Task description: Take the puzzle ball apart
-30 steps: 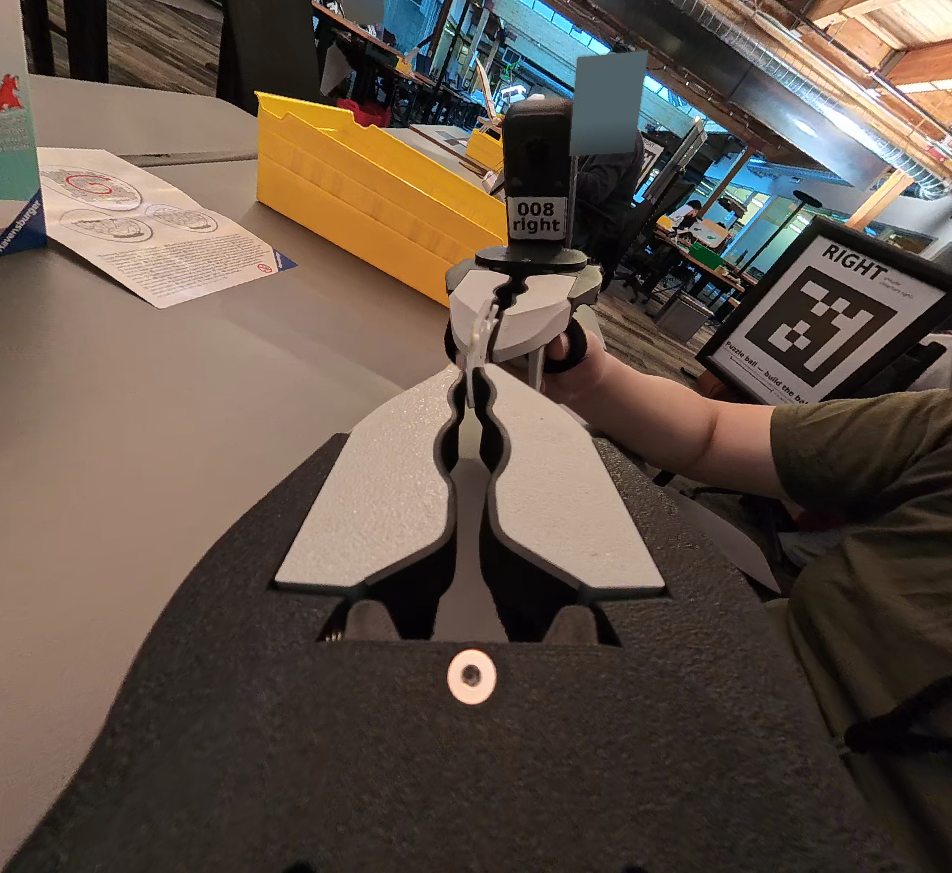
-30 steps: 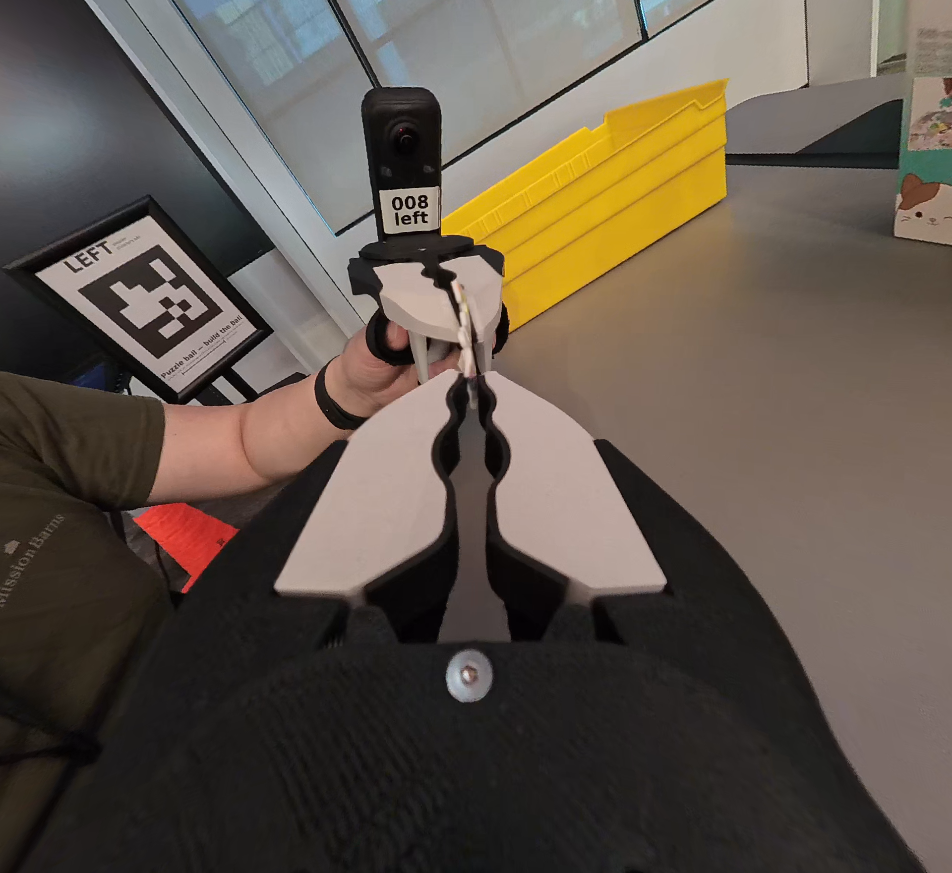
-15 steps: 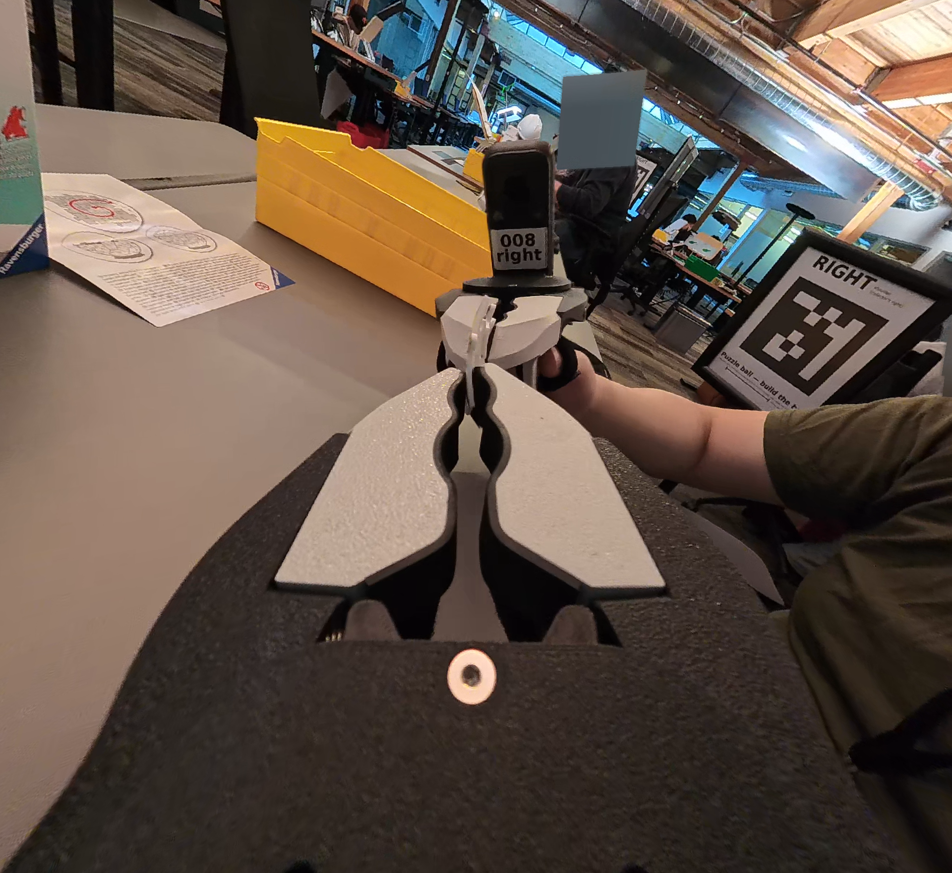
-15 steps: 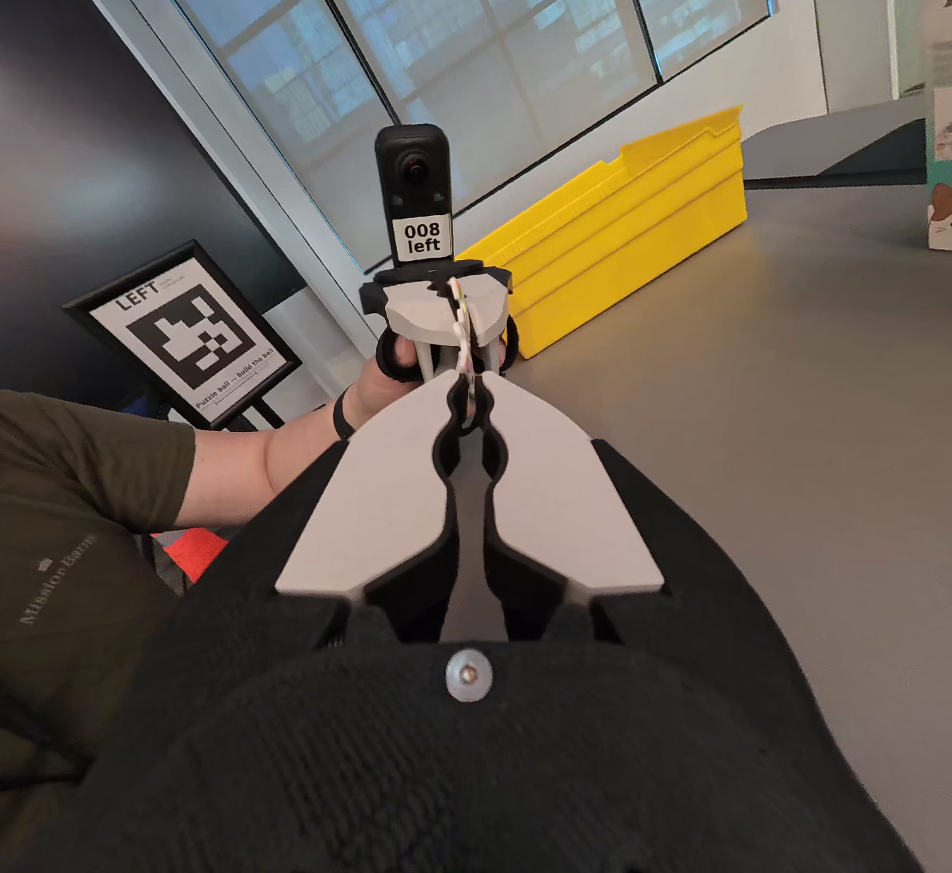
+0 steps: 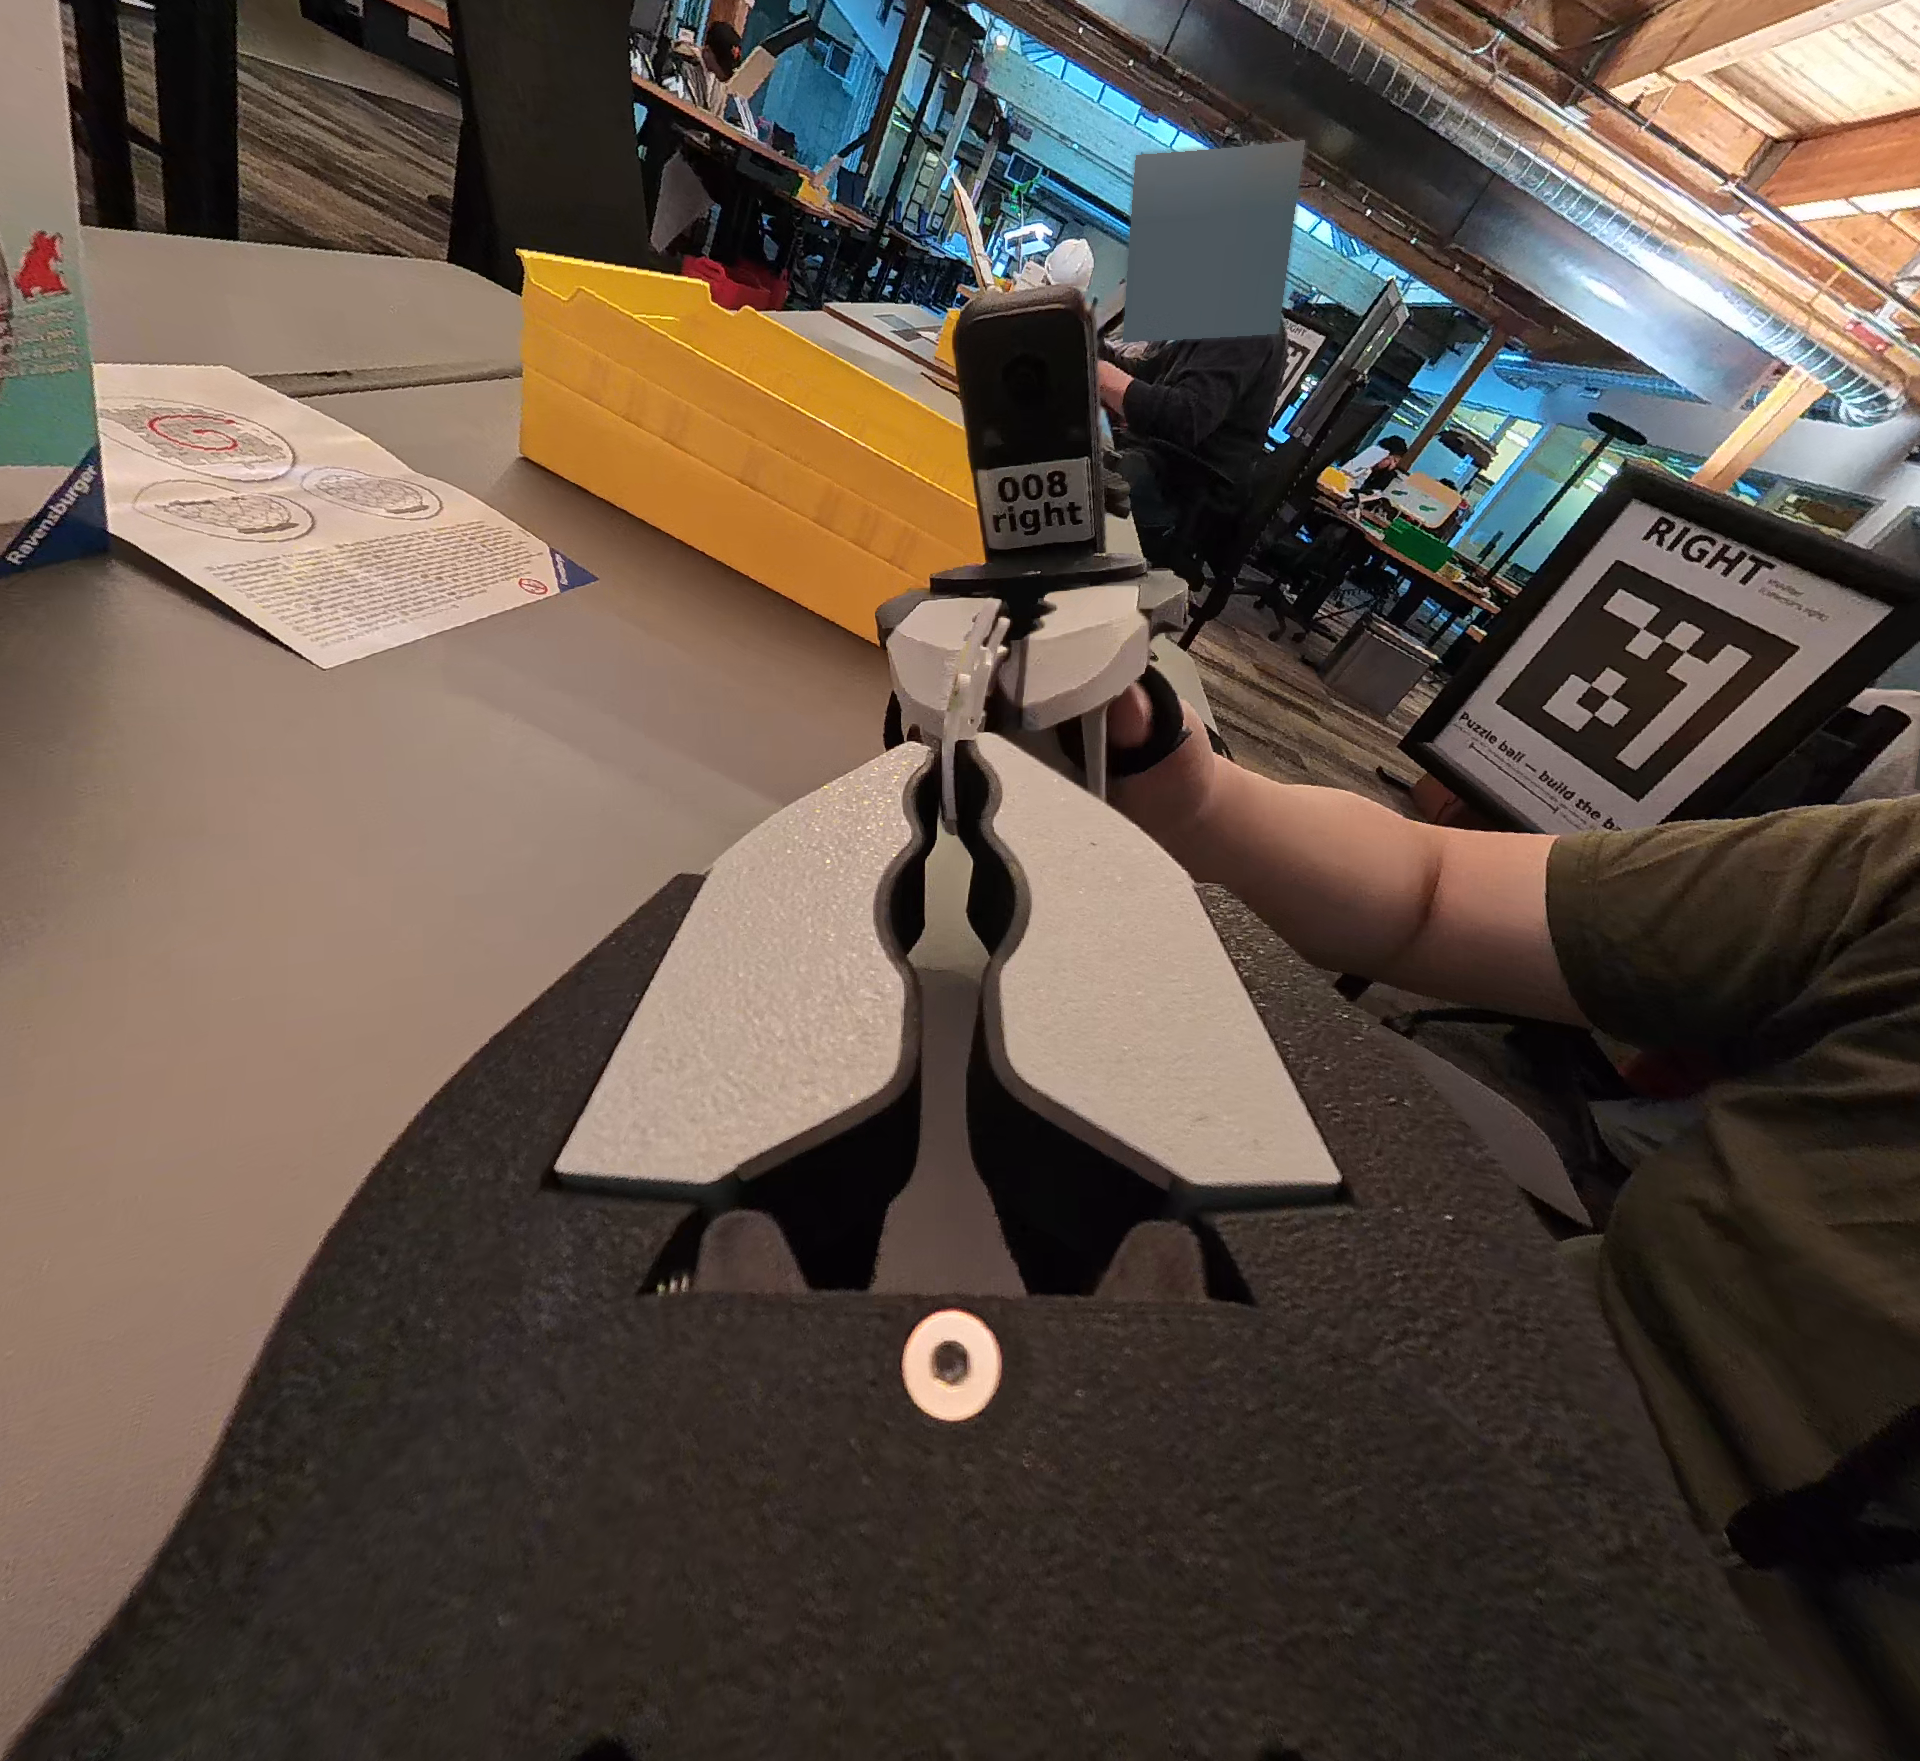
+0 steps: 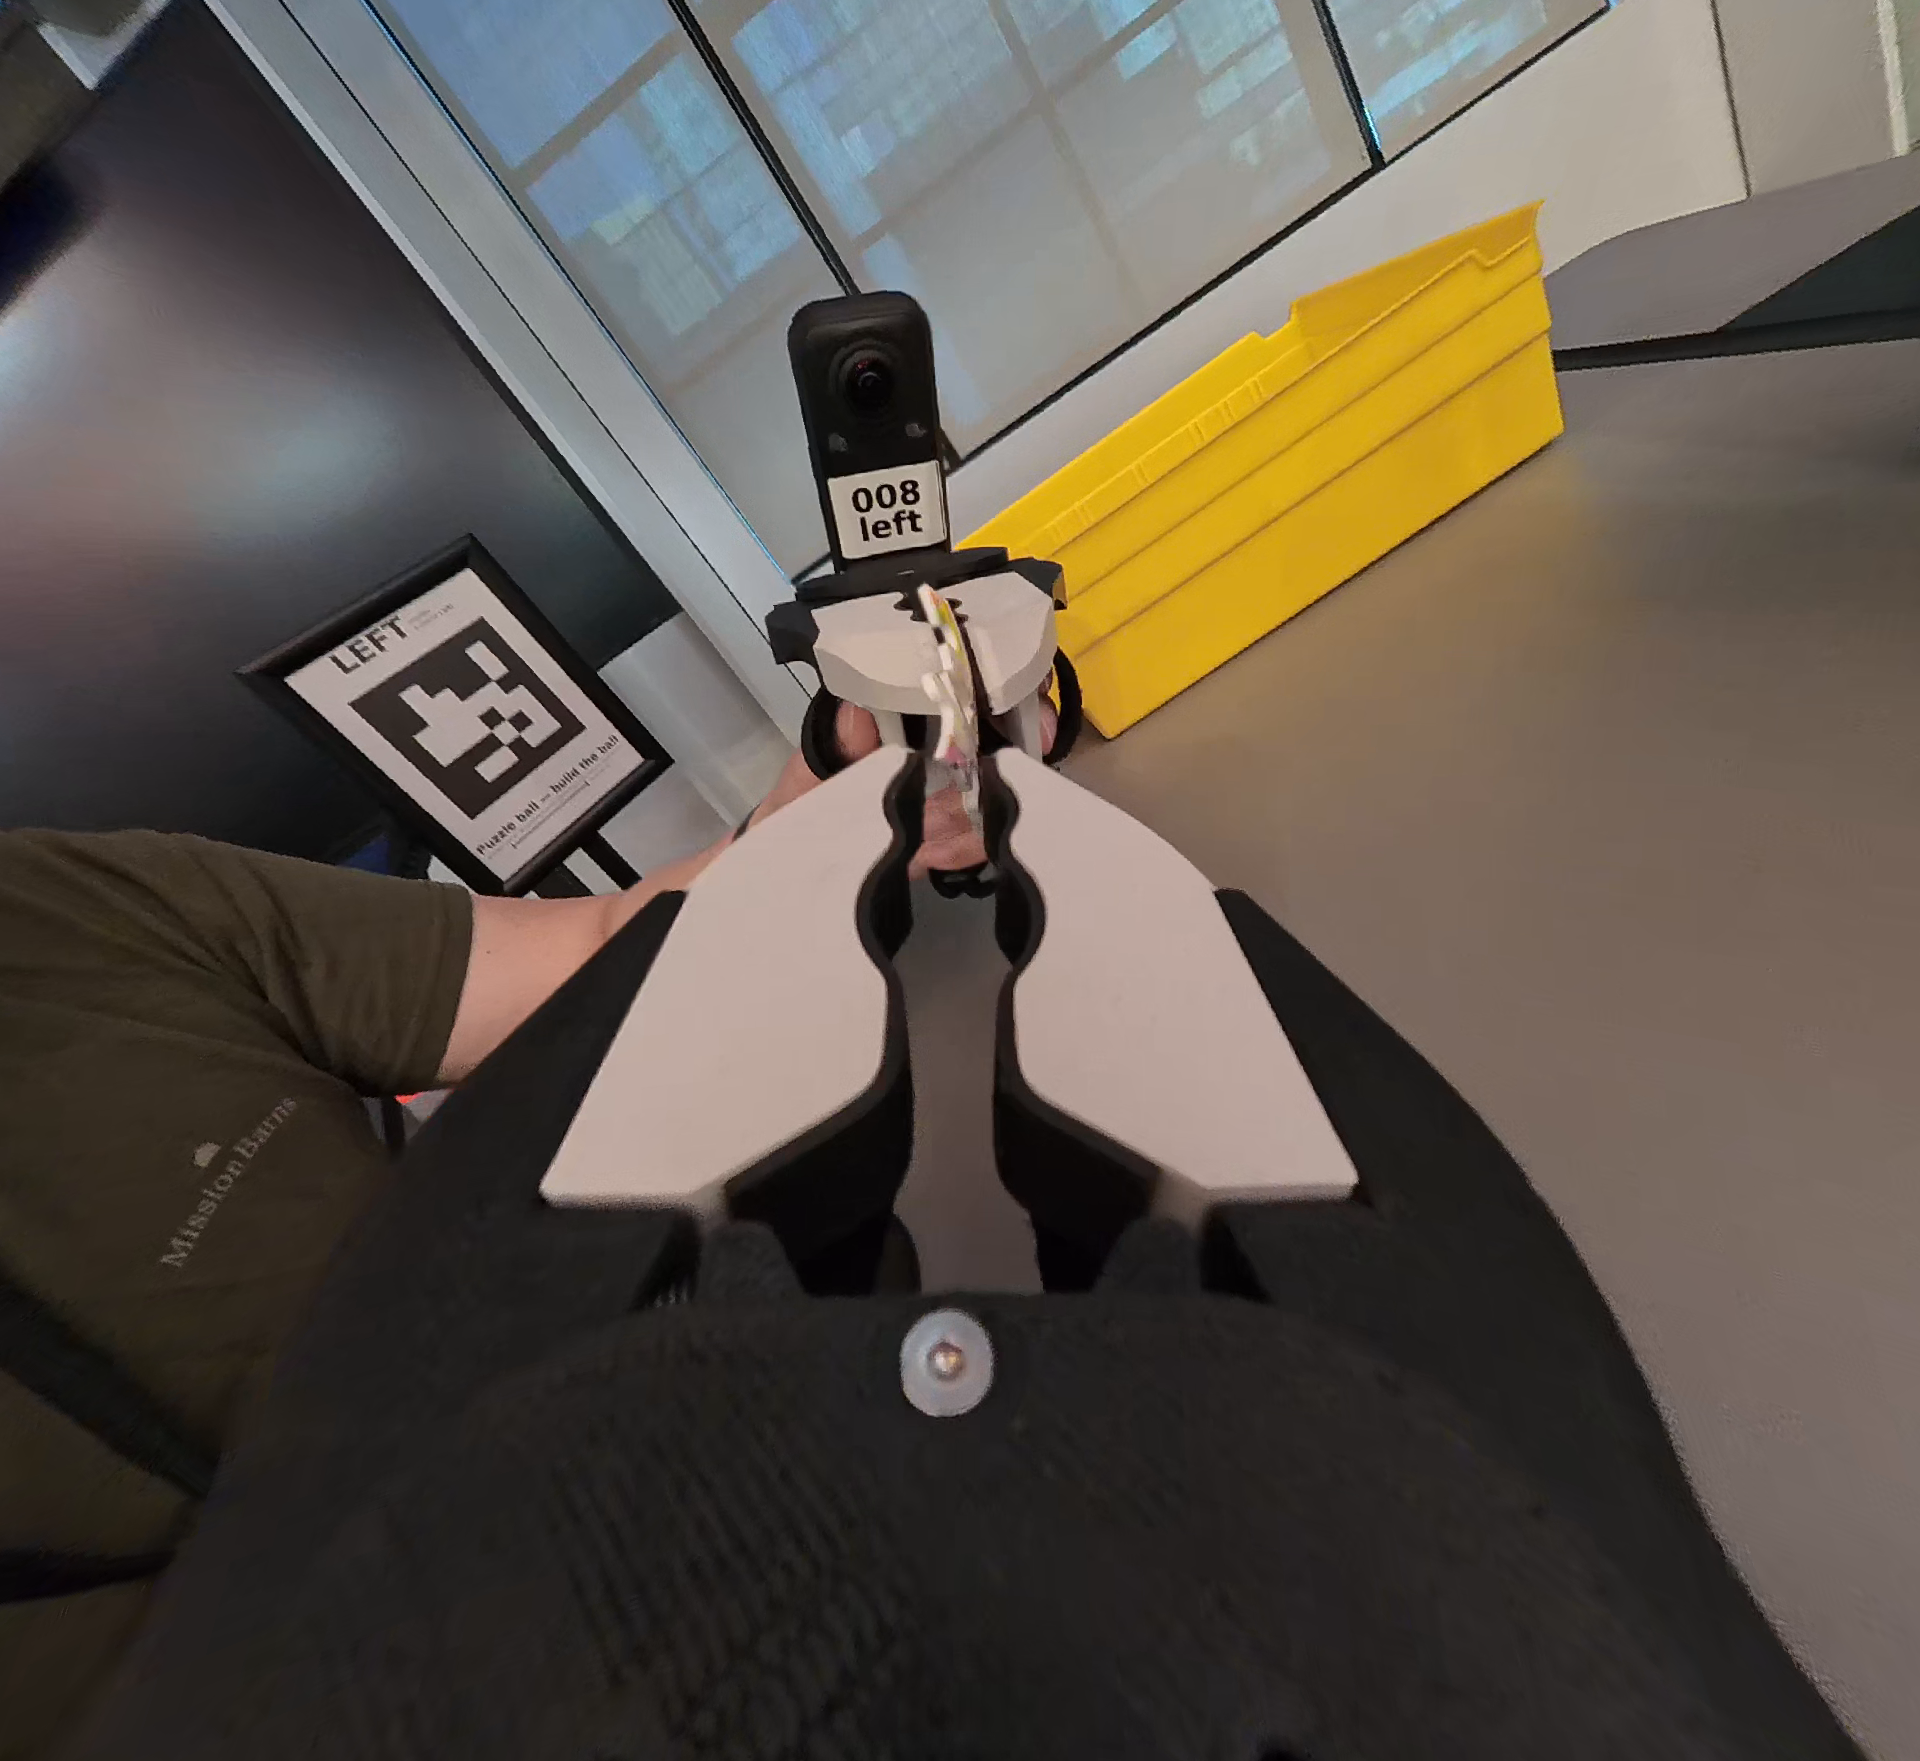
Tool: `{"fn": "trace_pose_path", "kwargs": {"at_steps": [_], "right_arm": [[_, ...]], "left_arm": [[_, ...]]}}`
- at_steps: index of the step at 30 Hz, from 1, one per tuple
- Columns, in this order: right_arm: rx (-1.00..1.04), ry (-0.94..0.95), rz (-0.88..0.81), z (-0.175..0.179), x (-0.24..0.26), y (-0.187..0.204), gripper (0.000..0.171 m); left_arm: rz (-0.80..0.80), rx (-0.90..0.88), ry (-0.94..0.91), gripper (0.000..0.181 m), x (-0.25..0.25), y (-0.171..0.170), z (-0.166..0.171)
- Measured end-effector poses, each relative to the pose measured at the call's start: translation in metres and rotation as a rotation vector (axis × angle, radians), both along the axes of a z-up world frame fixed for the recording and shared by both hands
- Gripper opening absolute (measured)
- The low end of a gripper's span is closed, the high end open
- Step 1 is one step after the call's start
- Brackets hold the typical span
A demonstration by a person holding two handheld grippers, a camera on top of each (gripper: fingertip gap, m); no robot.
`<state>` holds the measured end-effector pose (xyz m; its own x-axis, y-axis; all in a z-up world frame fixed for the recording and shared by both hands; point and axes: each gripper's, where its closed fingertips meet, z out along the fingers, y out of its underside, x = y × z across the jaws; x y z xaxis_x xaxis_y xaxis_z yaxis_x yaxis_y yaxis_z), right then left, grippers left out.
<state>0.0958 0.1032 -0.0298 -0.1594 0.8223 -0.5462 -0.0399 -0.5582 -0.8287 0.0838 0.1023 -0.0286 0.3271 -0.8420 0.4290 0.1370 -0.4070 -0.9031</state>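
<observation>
Two grippers meet tip to tip over a smooth grey table (image 5: pixel 260 880), each pinching the edge of thin puzzle pieces.

An open workshop with timber ceiling beams and distant desks lies behind one side, tall windows (image 6: pixel 935 101) behind the other. A ribbed yellow plastic bin (image 5: pixel 727 464) sits on the matte tabletop beside a folded paper leaflet (image 5: pixel 312 506). The left gripper (image 5: pixel 951 761), its textured white fingers wavy-edged, is pressed onto a flat white puzzle piece (image 5: pixel 961 693). The right gripper (image 6: pixel 951 766) clamps the same thin, colourfully printed strip held between them in the air.
</observation>
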Motion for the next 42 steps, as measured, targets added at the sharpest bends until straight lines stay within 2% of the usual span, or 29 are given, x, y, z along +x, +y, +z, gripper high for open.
{"fn": "trace_pose_path", "kwargs": {"at_steps": [17,25,32,42], "right_arm": [[0.029,-0.081,-0.052,-0.0070,-0.0011,0.0023,0.003],[-0.078,0.008,-0.063,0.0016,0.0025,0.0079,0.008],[0.028,-0.050,-0.094,-0.0035,-0.0010,0.0060,0.011],[-0.022,-0.064,-0.077,-0.0077,-0.0024,0.0066,0.016]], "left_arm": [[0.000,0.005,0.016,0.003,0.0016,0.0006,-0.0037],[0.014,0.010,0.008,0.002,-0.0011,0.0014,-0.0010],[0.029,0.010,-0.002,0.002,-0.0038,0.0025,0.0016],[0.015,0.001,0.001,0.002,0.0005,0.0011,-0.0013]]}}
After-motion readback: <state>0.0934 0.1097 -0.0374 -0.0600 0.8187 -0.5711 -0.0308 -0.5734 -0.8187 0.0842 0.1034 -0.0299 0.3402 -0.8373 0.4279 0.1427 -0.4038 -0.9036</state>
